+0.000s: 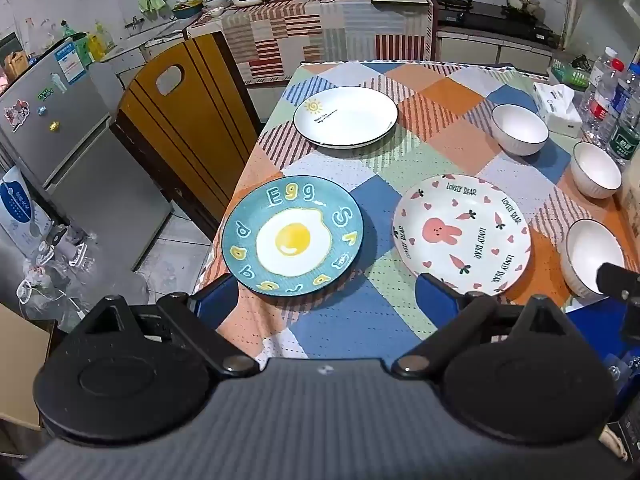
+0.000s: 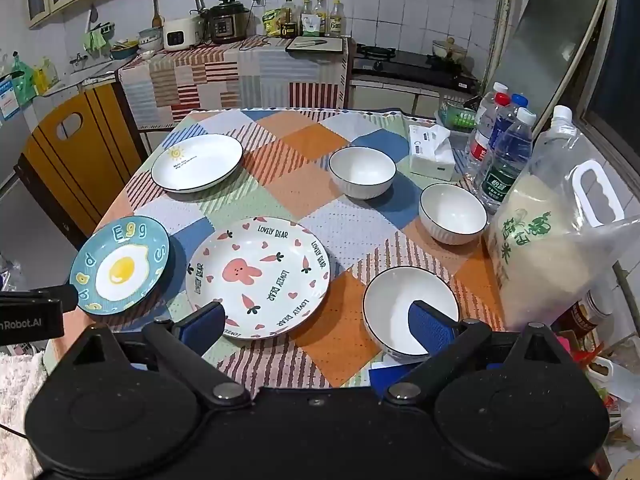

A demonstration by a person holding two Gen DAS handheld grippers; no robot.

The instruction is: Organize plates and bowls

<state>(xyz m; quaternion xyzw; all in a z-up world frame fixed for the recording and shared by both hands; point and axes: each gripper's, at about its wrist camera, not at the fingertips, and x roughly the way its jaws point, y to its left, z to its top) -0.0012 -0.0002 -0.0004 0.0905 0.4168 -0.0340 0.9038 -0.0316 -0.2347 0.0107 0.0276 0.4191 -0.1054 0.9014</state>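
Three plates lie on the patchwork tablecloth: a blue egg plate (image 1: 292,240) (image 2: 120,266), a white rabbit plate (image 1: 462,236) (image 2: 258,276) and a plain white sun plate (image 1: 346,117) (image 2: 197,163). Three white bowls stand to the right: far (image 1: 519,129) (image 2: 362,172), middle (image 1: 596,170) (image 2: 452,213) and near (image 1: 592,256) (image 2: 404,308). My left gripper (image 1: 326,296) is open and empty above the near table edge, between the egg and rabbit plates. My right gripper (image 2: 316,326) is open and empty, between the rabbit plate and the near bowl.
A tissue box (image 2: 432,154), water bottles (image 2: 504,148) and a bag of rice (image 2: 552,236) crowd the table's right side. A wooden chair (image 1: 176,120) stands left of the table. A fridge (image 1: 60,128) is farther left. Kitchen counters line the back wall.
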